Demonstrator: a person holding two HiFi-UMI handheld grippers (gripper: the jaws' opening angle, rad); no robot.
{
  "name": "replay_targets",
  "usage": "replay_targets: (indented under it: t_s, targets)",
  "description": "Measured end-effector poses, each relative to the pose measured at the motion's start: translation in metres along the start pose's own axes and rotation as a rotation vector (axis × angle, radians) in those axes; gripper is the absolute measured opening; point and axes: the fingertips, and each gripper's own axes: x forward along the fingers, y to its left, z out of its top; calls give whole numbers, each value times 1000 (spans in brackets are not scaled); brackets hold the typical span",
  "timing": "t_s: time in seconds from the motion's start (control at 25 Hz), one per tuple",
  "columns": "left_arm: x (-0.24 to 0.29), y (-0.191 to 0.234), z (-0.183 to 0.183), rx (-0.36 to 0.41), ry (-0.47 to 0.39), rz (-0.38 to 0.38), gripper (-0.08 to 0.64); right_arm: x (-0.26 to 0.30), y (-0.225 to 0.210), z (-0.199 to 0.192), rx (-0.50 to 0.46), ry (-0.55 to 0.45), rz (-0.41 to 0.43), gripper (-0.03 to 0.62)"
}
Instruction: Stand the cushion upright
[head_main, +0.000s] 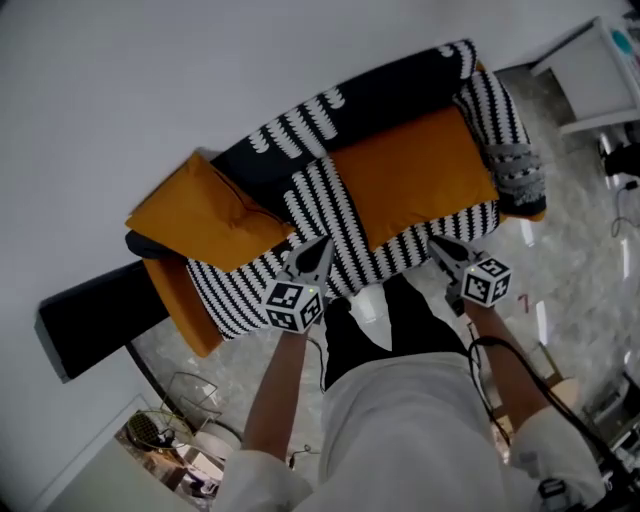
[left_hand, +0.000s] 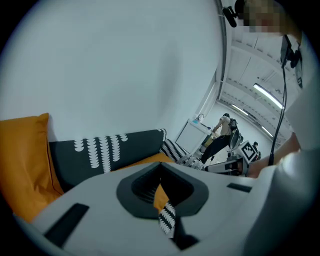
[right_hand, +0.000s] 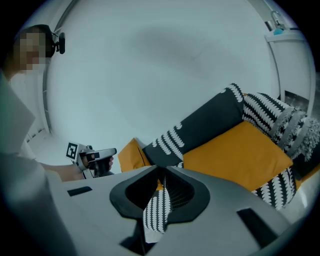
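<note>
At the front edge of the sofa seat, my left claw and my right claw both meet the large flat cushion with an orange centre panel and black-and-white striped fabric borders.

Left claw: the jaws are pressed nearly together. The left gripper view shows a narrow strip of orange and striped fabric held between them, so they are pinching the flat cushion at its near left part.

Right claw: the jaws are likewise nearly closed. The right gripper view shows a strip of striped fabric running down between them, so they are pinching the near right part of the same flat cushion.

Position of the flat cushion: it lies flat on the seat. Its far edge is against the black backrest with rows of white scalloped marks, and its near edge faces me.

Adjacent items:
- A plain orange square pillow leans at the left end of the sofa, beside the flat cushion.
- A grey knitted throw hangs over the right armrest.
- A long black bench stands on the pale marble floor, just left of the sofa.
- A white cabinet stands well apart, past the right end.
</note>
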Motion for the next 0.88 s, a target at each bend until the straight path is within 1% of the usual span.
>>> replay_targets:
  t_s: [0.08, 0.2, 0.4, 0.64, 0.76, 0.88]
  targets:
    - [19, 4, 3, 16, 16, -5, 3, 0, -17, 0, 21, -12, -22, 51]
    - [37, 9, 6, 36, 39, -29, 6, 1, -30, -5, 56, -28, -55, 55]
    - [81, 13, 5, 73, 91, -69, 60, 13, -65, -9, 122, -50, -103, 112]
    - [134, 5, -7, 135, 173, -122, 89, 17, -109, -25, 277, -88, -156, 181]
    - [161, 12, -12, 169, 228, -128, 114, 23, -129, -35, 346, -103, -175, 203]
    - [190, 22, -8, 210, 275, -126, 120, 26, -146, -44, 402, -115, -202, 219]
